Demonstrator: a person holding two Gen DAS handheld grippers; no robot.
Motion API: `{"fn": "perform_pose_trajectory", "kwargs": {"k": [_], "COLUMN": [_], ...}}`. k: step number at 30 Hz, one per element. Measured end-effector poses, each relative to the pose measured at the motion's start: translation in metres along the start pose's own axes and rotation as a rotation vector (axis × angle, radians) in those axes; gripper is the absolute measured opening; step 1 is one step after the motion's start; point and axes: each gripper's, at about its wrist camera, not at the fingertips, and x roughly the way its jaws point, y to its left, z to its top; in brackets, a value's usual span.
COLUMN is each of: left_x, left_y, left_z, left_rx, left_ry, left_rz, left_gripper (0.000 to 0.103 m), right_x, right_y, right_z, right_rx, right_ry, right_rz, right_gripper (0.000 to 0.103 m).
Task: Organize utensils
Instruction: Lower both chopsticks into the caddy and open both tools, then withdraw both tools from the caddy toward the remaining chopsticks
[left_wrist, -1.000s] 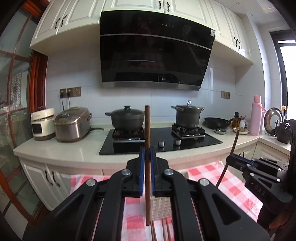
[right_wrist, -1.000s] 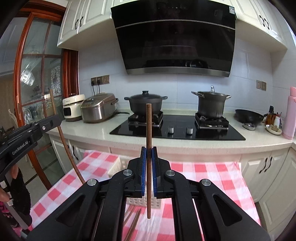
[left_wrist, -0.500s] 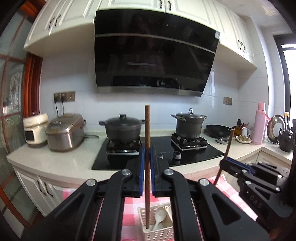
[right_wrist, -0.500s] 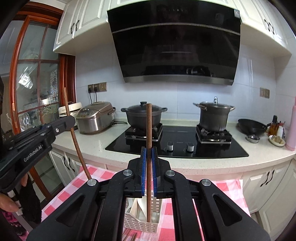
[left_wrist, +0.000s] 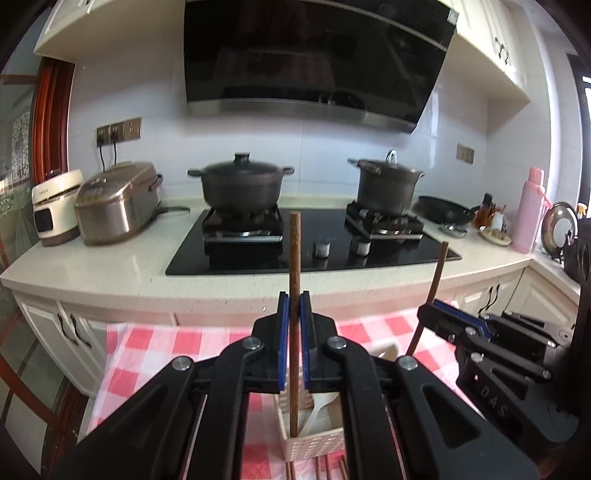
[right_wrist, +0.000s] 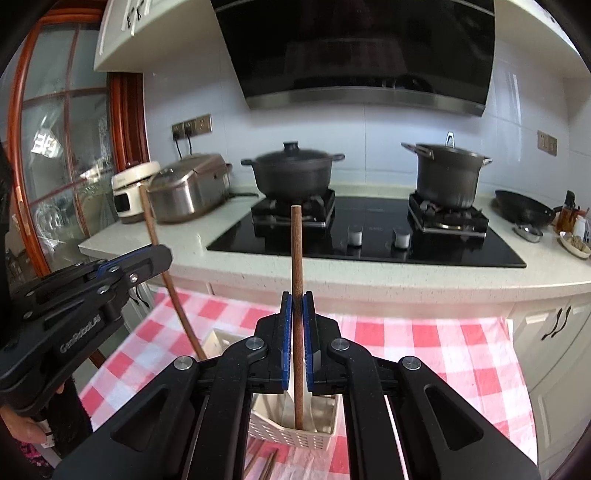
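Observation:
My left gripper (left_wrist: 294, 300) is shut on a brown wooden chopstick (left_wrist: 294, 251) that stands upright. Its lower tip hangs over the white slotted basket (left_wrist: 314, 441), where a white spoon (left_wrist: 322, 409) lies. My right gripper (right_wrist: 296, 300) is shut on a second upright chopstick (right_wrist: 296, 243), whose lower end reaches into the basket (right_wrist: 295, 437). Each gripper shows in the other's view: the right gripper (left_wrist: 430, 314) with its chopstick (left_wrist: 439, 271), and the left gripper (right_wrist: 155, 258) with its chopstick (right_wrist: 155, 236). Several loose chopsticks (left_wrist: 325, 469) lie on the cloth just in front of the basket.
A red-and-white checked cloth (right_wrist: 424, 347) covers the table. Behind it runs a counter (left_wrist: 110, 269) with a black hob, two dark pots (left_wrist: 242, 188) (left_wrist: 386, 186), two rice cookers (left_wrist: 118, 201), a wok (left_wrist: 441, 208) and a pink flask (left_wrist: 530, 210). A hand (right_wrist: 26, 428) holds the left gripper.
Both grippers have moved forward and down with their chopsticks. The basket has come under the chopstick tips, and the counter looks closer.

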Motion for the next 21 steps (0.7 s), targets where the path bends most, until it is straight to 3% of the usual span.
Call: {"fn": "perform_pose_trajectory", "kwargs": {"k": [3,6,10,12,16,19,21], "left_x": [0.009,0.015,0.009,0.006,-0.009,-0.019,-0.023], "left_y": [0.003,0.007,0.013,0.017,0.029,0.038,0.042], "left_z": [-0.007,-0.011,-0.013,-0.014,-0.023,-0.035,-0.043], "left_rx": [-0.001,-0.009,-0.019,-0.027,-0.048,-0.039,-0.034], "left_ry": [0.022,0.023,-0.014,-0.022,-0.069,-0.093,-0.094], "left_rz": [0.011,0.031,0.071,0.082,0.151,0.218,0.248], "left_gripper": [0.007,0.021,0.046,0.055,0.084,0.096,0.098], "right_x": [0.016,0.025,0.024,0.019,0.001,-0.013,-0.020], "right_y": [-0.003,-0.009,-0.019,-0.023,-0.028,-0.029,-0.028], "right_z": [-0.006,-0.010,-0.013,-0.014,-0.018,-0.029,-0.039], "right_rx": [0.013,0.029,0.069,0.080,0.086,0.082,0.080], "right_ry": [0.027,0.033,0.024,0.013,-0.010,-0.020,-0.020], "right_rz": [-0.009,-0.036,-0.030,-0.033,-0.049,-0.061,-0.066], "right_gripper": [0.007,0.011,0.038,0.038,0.038,0.038,0.038]}}
